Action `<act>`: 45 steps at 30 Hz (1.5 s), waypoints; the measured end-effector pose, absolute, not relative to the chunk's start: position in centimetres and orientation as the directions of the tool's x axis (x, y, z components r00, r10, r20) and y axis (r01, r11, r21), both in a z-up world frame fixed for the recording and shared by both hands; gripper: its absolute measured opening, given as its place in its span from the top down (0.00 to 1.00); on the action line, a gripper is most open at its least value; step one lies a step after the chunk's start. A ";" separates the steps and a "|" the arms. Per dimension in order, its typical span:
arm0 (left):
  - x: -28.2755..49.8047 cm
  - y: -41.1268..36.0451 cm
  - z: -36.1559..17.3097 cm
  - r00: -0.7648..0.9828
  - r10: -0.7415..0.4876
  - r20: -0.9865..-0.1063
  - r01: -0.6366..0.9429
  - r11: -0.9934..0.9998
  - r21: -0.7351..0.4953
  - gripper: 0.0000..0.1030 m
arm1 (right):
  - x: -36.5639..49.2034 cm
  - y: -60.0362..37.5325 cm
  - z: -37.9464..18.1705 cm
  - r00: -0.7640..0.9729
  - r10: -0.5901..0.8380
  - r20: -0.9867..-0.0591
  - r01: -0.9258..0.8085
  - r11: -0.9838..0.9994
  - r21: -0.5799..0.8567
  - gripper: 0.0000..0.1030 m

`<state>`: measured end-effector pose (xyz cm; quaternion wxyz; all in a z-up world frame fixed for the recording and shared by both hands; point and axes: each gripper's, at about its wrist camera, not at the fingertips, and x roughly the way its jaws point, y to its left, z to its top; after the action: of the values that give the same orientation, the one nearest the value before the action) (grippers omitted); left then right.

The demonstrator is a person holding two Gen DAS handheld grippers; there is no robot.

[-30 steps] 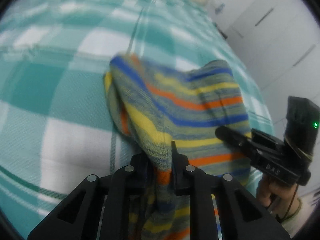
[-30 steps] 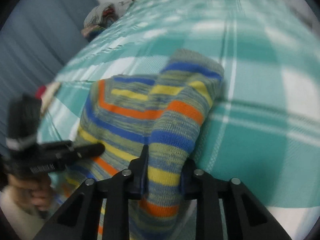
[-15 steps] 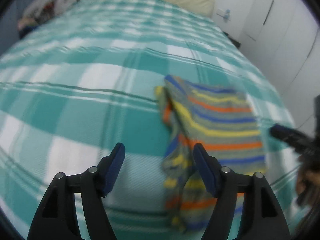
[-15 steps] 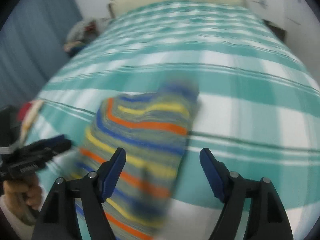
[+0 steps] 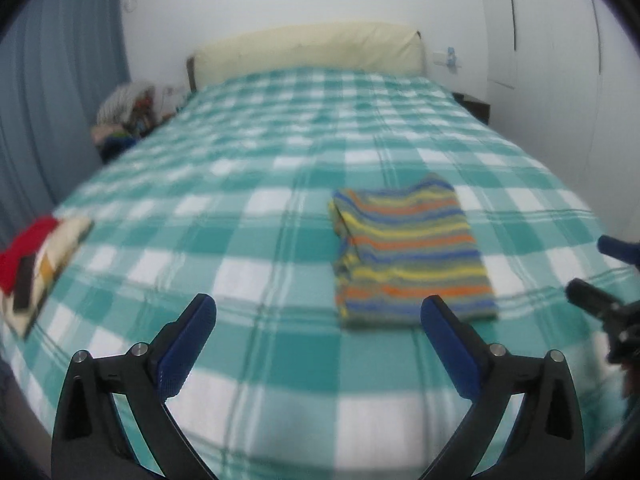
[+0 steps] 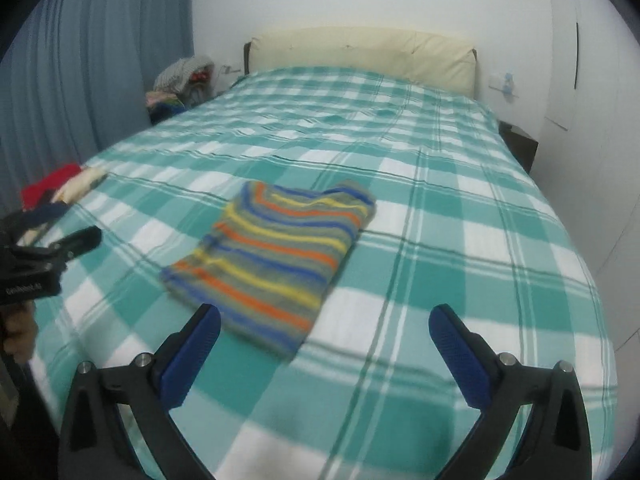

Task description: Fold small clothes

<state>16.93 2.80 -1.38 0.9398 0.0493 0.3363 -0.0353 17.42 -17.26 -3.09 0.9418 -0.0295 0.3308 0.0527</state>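
**A:** So what's going on at the near end? Both clamps done with the thing?

**B:** Yep. Left gripper (image 5: 318, 308) has its blue pads spread wide, just opened up, nothing between them. Same story for the right gripper (image 6: 324, 318): jaws just swung apart, only bedspread in the gap. The folded striped top (image 5: 408, 256) lies flat on the green-and-white checked bedspread (image 5: 248, 184), at about 1 o'clock from the left gripper and 11 o'clock from the right one.

**A:** Anything one cam catches that the other misses?

**B:** Right wrist view gets the other gripper's body at 9 o'clock, with a white label on it. Blurry, might start with "Gen", can't really read it. There's also a hand (image 6: 18, 330) under it. Left wrist view only catches the right gripper's finger tips at 3 o'clock, no label. It shows the red and cream folded clothes (image 5: 38, 256) at 9 o'clock much better, though.

**A:** And further back?

**B:** Clothes pile (image 6: 182, 80) by the blue curtain (image 6: 92, 64), then the cream headboard (image 5: 308, 52).
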 end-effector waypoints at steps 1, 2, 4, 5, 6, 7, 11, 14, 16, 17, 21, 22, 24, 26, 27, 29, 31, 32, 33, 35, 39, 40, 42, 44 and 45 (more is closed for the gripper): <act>16.2 2.9 -1.3 0.760 -0.040 -0.649 0.096 0.994 0.052 0.01 | 16.4 -16.7 -2.9 0.780 0.075 -0.621 -0.118 0.993 -0.029 0.00; 15.5 2.8 -1.2 0.757 -0.039 -0.652 0.092 0.995 0.048 0.01 | 15.5 -16.3 -2.6 0.786 0.072 -0.614 -0.119 0.992 -0.036 0.00; 14.0 2.8 -0.9 0.760 -0.020 -0.650 0.075 0.995 0.058 0.01 | 13.7 -15.3 -2.0 0.797 0.069 -0.601 -0.119 0.992 -0.043 0.00; 13.4 2.8 -0.7 0.765 -0.006 -0.643 0.064 0.996 0.068 0.01 | 12.8 -14.9 -1.5 0.801 0.068 -0.595 -0.114 0.993 -0.039 0.00; 12.8 2.7 -0.5 0.770 0.004 -0.639 0.058 0.995 0.076 0.01 | 12.3 -14.7 -1.3 0.803 0.066 -0.593 -0.109 0.993 -0.037 0.00; 12.2 2.5 -0.4 0.774 0.016 -0.633 0.052 0.995 0.088 0.00 | 11.6 -14.3 -0.9 0.807 0.061 -0.588 -0.101 0.994 -0.036 0.00; 10.6 2.2 0.1 0.790 0.059 -0.610 0.027 0.991 0.130 0.00 | 10.0 -13.4 0.0 0.814 0.039 -0.580 -0.068 0.997 -0.029 0.00; 10.0 2.4 0.3 0.798 0.083 -0.597 0.007 0.989 0.147 0.00 | 9.3 -12.7 0.3 0.812 0.027 -0.583 -0.050 0.998 -0.024 0.00; 9.9 2.7 0.3 0.796 0.091 -0.599 -0.002 0.989 0.148 0.00 | 9.2 -12.2 0.2 0.808 0.014 -0.589 -0.038 0.999 -0.029 0.00; 9.9 2.8 0.3 0.792 0.094 -0.603 -0.005 0.989 0.148 0.00 | 9.2 -12.0 0.0 0.803 0.007 -0.596 -0.036 0.999 -0.037 0.00; 9.8 3.0 0.2 0.787 0.111 -0.607 -0.013 0.986 0.163 0.00 | 9.2 -11.5 -0.2 0.790 0.034 -0.612 -0.052 0.999 -0.013 0.00; 9.8 3.1 0.2 0.786 0.113 -0.607 -0.014 0.986 0.166 0.00 | 9.2 -11.6 -0.2 0.782 0.045 -0.621 -0.049 0.999 0.010 0.00; 9.8 3.1 0.2 0.786 0.112 -0.608 -0.013 0.986 0.165 0.00 | 9.3 -11.8 0.0 0.772 0.075 -0.631 -0.049 0.997 0.059 0.00; 9.8 3.1 0.2 0.785 0.112 -0.609 -0.015 0.987 0.161 0.00 | 9.3 -11.8 0.2 0.770 0.088 -0.632 -0.053 0.996 0.074 0.00; 9.7 3.1 0.3 0.784 0.108 -0.611 -0.014 0.988 0.156 0.00 | 9.2 -11.7 0.4 0.772 0.085 -0.630 -0.054 0.996 0.069 0.00; 9.7 3.0 0.4 0.783 0.102 -0.613 -0.011 0.988 0.151 0.00 | 8.9 -11.4 0.9 0.778 0.064 -0.625 -0.048 0.998 0.043 0.00; 9.6 3.1 0.5 0.779 0.098 -0.619 -0.010 0.989 0.145 0.00 | 8.5 -11.1 1.2 0.780 0.052 -0.624 -0.052 0.998 0.018 0.00; 9.6 3.0 0.5 0.777 0.094 -0.622 -0.008 0.990 0.140 0.00 | 8.5 -11.0 1.3 0.779 0.049 -0.625 -0.053 0.999 0.012 0.00; 9.5 3.0 0.6 0.774 0.090 -0.627 -0.006 0.991 0.136 0.00 | 8.3 -10.9 1.3 0.778 0.047 -0.627 -0.056 0.998 0.005 0.00; 9.4 2.9 0.7 0.771 0.084 -0.631 0.001 0.991 0.133 0.00 | 8.2 -10.7 1.3 0.774 0.048 -0.631 -0.065 0.998 -0.004 0.00; 9.0 2.7 0.9 0.770 0.087 -0.632 0.002 0.990 0.138 0.00 | 8.1 -10.2 1.1 0.771 0.042 -0.636 -0.076 0.997 -0.026 0.00; 9.0 2.7 0.9 0.769 0.085 -0.633 0.003 0.991 0.136 0.00 | 8.1 -10.1 1.0 0.770 0.042 -0.637 -0.078 0.997 -0.028 0.00; 8.9 2.8 1.1 0.766 0.081 -0.637 0.006 0.991 0.132 0.00 | 8.1 -10.1 1.0 0.769 0.044 -0.638 -0.080 0.996 -0.027 0.00; 9.1 2.8 1.2 0.762 0.076 -0.643 0.008 0.992 0.128 0.00 | 8.1 -10.1 1.0 0.769 0.045 -0.637 -0.076 0.997 -0.021 0.00; 9.3 2.8 1.3 0.757 0.076 -0.648 0.009 0.992 0.127 0.00 | 8.1 -10.0 1.1 0.768 0.047 -0.639 -0.070 0.998 -0.011 0.00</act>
<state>9.34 2.80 1.26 0.9354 0.0613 0.3478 0.0178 8.13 -10.04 1.05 0.9401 -0.0168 0.3391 0.0310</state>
